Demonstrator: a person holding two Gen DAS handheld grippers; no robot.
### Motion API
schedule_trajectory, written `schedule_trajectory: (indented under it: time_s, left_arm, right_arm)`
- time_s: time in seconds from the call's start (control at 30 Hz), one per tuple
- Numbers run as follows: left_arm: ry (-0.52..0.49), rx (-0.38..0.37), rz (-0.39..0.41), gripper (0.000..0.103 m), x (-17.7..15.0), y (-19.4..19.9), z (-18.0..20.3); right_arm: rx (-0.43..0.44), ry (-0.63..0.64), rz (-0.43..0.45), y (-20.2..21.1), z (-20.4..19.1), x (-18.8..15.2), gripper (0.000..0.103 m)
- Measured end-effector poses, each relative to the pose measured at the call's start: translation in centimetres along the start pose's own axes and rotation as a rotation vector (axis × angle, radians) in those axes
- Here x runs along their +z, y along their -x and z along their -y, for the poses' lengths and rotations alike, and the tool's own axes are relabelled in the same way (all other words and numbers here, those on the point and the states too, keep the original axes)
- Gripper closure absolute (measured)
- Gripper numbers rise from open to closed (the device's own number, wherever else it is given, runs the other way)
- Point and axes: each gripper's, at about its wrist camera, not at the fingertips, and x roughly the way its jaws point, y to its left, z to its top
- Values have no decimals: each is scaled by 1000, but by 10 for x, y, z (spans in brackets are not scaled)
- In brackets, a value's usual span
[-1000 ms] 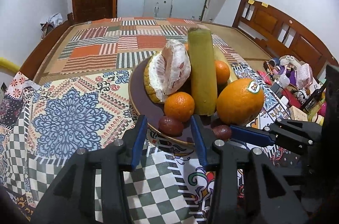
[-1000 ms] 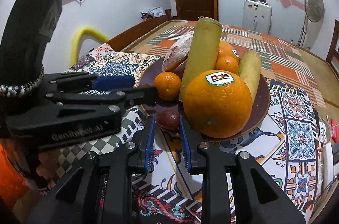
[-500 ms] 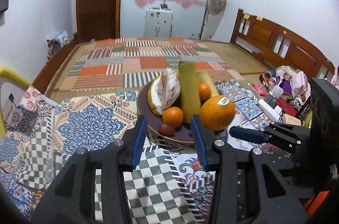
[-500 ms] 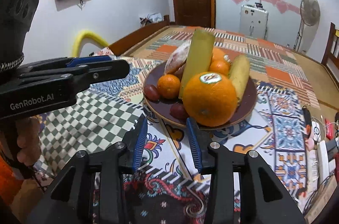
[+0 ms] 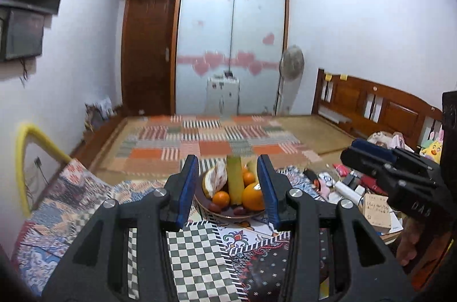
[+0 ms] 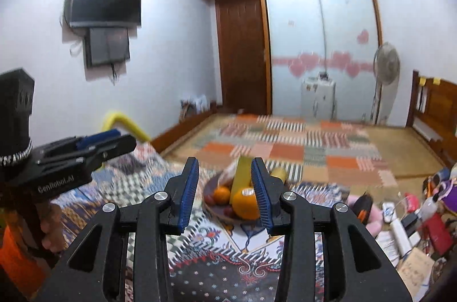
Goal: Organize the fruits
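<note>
A dark plate (image 5: pixel 225 214) of fruit sits on the patterned cloth ahead. It holds a large orange (image 5: pixel 252 196), a tangerine (image 5: pixel 220 199), a peeled pomelo (image 5: pixel 215 182), an upright green stalk (image 5: pixel 234 179) and small dark red fruits (image 5: pixel 214 207). My left gripper (image 5: pixel 228 187) is open and empty, well back from the plate. My right gripper (image 6: pixel 225 186) is open and empty, also back from the plate (image 6: pixel 220 213); the orange (image 6: pixel 245 203) shows between its fingers. The right gripper also shows in the left wrist view (image 5: pixel 371 156), and the left gripper in the right wrist view (image 6: pixel 94 142).
A patterned quilt (image 5: pixel 200 253) covers the near surface. Boxes, toys and small clutter (image 5: pixel 357 187) lie to the right of the plate. A yellow padded rail (image 5: pixel 25 153) stands at the left. A wooden headboard (image 5: pixel 371 105) and a fan (image 5: pixel 292 63) stand beyond.
Both grippers have pulled back and up from the plate, which now looks small and far. Both stay open and empty.
</note>
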Motion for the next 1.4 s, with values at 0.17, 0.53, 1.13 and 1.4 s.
schedule_trajectory:
  time_s: [0.17, 0.53, 1.13, 1.4]
  left_arm:
    - [-33, 10, 68, 52, 1, 40, 19]
    - [-38, 32, 140, 15, -2, 89, 37]
    - [-46, 60, 172, 0, -13, 111, 40]
    - [-37, 55, 169, 0, -12, 109, 40]
  right_arm:
    - [-7, -11, 74, 31, -7, 6, 56]
    - [-62, 11, 156, 61, -16, 7, 22]
    - [-113, 4, 170, 79, -19, -10, 0]
    - [-120, 0, 168, 81, -16, -10, 0]
